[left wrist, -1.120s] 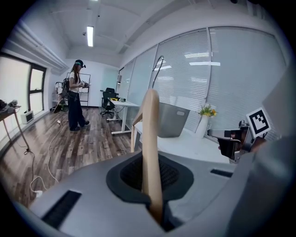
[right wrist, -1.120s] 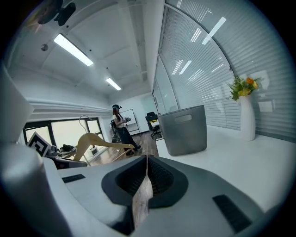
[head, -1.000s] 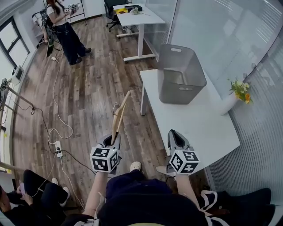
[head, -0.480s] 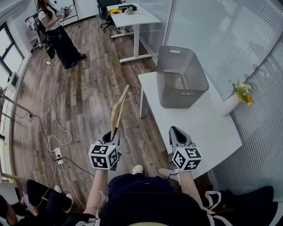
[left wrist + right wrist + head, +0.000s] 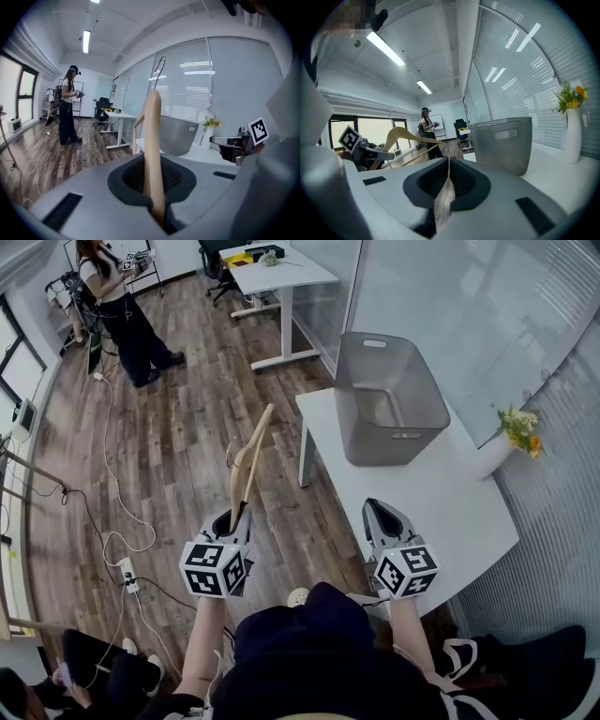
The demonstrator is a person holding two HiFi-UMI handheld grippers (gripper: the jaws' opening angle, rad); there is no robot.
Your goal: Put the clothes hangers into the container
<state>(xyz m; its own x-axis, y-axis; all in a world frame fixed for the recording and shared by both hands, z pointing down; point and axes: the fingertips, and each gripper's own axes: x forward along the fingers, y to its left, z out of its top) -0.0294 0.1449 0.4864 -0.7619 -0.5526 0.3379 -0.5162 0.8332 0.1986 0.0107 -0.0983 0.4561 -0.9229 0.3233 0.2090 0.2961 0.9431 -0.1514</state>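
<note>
- Since a second ago, the left gripper (image 5: 234, 521) has been carried slightly up and to the left in the head view. The far tip of the hanger (image 5: 153, 140) is now seen higher against the floor (image 5: 178, 446).
- One end of the hanger is swallowed by the left gripper, so how deep it sits cannot be made out.
- In the left gripper view the near wooden arm covers most of what lies behind it. Only a short piece of the cross bar is shown beside it.
- The metal hook (image 5: 160, 65) is plain in that view, but thin and hard to trace in the head view.
- Part of the bench (image 5: 441, 493) at its near edge is hidden behind the right gripper (image 5: 382, 519) and the person's body.
- Only part of the container's inside is shown.
- The hanger is held with its long axis running up and away from the left gripper, leaning right toward the bench.
- In the right gripper view it is seen side-on, with the hook uppermost.
- The hanger is kept in the air above the floor, left of the bench and well apart from the container (image 5: 389, 399).
- The container stands upright on the far part of the bench, its open mouth upward.
- The left gripper is clamped on the hanger's wooden arm.
- The right gripper is pressed together with nothing between its jaws, and is held over the near edge of the bench.
</note>
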